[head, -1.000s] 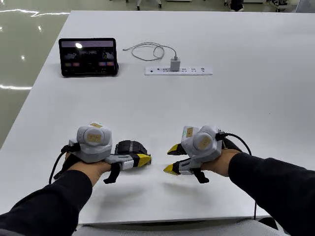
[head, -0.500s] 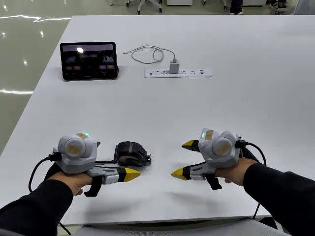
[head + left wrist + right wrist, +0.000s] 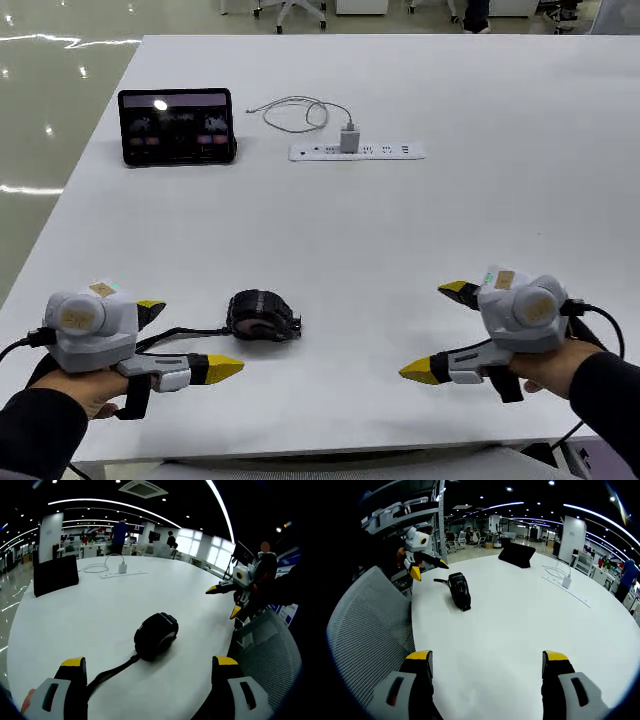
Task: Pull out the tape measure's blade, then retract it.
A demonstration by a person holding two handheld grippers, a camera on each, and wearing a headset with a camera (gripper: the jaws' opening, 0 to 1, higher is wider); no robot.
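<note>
Head view shows the tape (image 3: 262, 315) lying on the worktop (image 3: 400, 230). The left claw (image 3: 190, 335) gapes wide just left of the tape. The right claw (image 3: 432, 330) is wide too, well to its right.

- From the headset, looked forward and down over the white table (image 3: 420, 230) from its near edge, high above the work.
- From the left gripper (image 3: 192, 335), looked low across the table toward the right, close to the tape measure (image 3: 156, 635).
- From the right gripper (image 3: 425, 330), looked low toward the left, farther from the tape measure.
- Caught in all three: tape measure, tablet (image 3: 176, 125), power strip (image 3: 356, 151).
</note>
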